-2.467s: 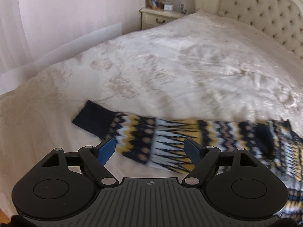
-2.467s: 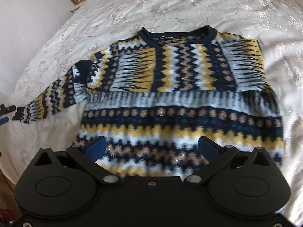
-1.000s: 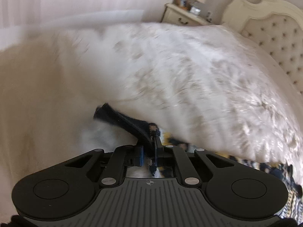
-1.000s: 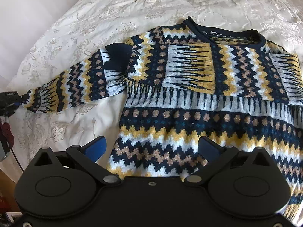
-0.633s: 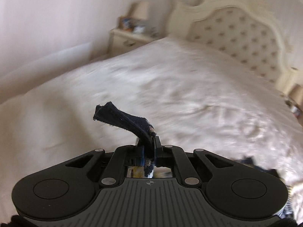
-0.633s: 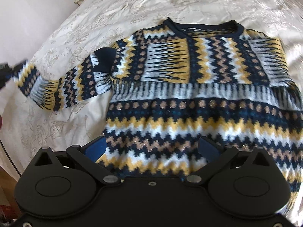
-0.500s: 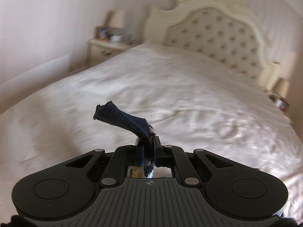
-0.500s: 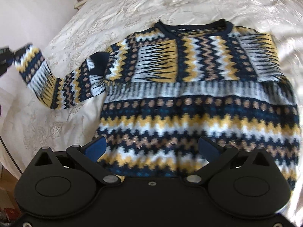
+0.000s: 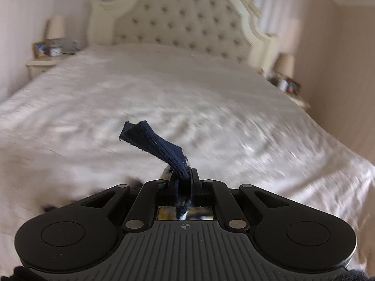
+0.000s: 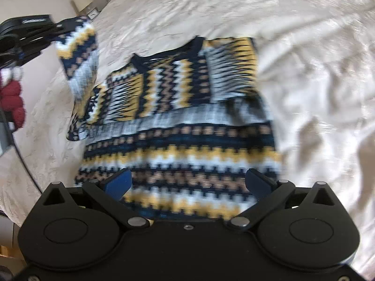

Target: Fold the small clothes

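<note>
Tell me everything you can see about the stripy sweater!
The sweater is a chunky knit with zigzag bands of navy, yellow, white and tan and a dark navy neckline. Its body lies flat on the cream bedspread. One sleeve is folded across the chest. The other sleeve is lifted off the bed, hanging from the left gripper, which is shut on its navy cuff. The right gripper hovers open over the hem, not gripping it.

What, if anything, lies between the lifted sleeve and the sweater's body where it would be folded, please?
Nothing visible. The left gripper holds the sleeve by its cuff, raised beside the sweater; only bare bedspread surrounds it. The right gripper hovers open near the hem.
</note>
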Tool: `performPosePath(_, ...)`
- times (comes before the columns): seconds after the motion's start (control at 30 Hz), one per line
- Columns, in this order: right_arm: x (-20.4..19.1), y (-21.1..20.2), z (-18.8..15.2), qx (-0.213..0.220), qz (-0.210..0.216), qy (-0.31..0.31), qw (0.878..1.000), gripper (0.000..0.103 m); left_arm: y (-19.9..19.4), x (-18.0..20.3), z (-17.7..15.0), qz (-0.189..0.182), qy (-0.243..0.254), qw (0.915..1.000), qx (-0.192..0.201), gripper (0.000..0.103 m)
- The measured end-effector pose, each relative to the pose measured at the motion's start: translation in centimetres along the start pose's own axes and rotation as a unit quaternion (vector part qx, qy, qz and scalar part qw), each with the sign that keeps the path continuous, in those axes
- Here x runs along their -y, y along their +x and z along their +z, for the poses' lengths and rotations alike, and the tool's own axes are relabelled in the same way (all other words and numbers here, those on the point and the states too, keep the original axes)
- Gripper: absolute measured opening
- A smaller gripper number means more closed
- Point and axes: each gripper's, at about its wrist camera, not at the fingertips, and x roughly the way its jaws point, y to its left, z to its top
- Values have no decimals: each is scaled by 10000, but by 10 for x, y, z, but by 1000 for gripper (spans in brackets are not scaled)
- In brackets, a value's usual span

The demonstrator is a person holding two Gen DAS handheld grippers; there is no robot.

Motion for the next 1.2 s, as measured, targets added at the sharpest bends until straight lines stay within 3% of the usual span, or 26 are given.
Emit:
performPosePath(0.17,37,-14,0,-48,-74,17,10000,103,35,56,-31,-95,251,9991,-343,6)
performPosePath(0.4,63,-24,2,-112,-61,-110,9999,103,35,48,-37,237,-114,9992,-303,6)
performPosePath(0.6,57,-10,24,20,-43,-91,9999,103,-4,-13,-8,727,-384,9965,132,6)
performPosePath(0.77,39,9,62,264,-209,-286,9990,103,-45,-75,6,1209,-412,9909,417,6)
performPosePath(0.87,27,23,90,405,-340,-465,9975,103,-60,-111,8,1503,-510,9864,419,6)
performPosePath(1.0,11,40,108,418,-134,-399,9982,103,-68,-146,0,1802,-604,9814,282,6)
performPosePath(1.2,-12,78,111,320,-927,-926,9909,101,-74,-185,-18,1937,-862,9773,40,6)
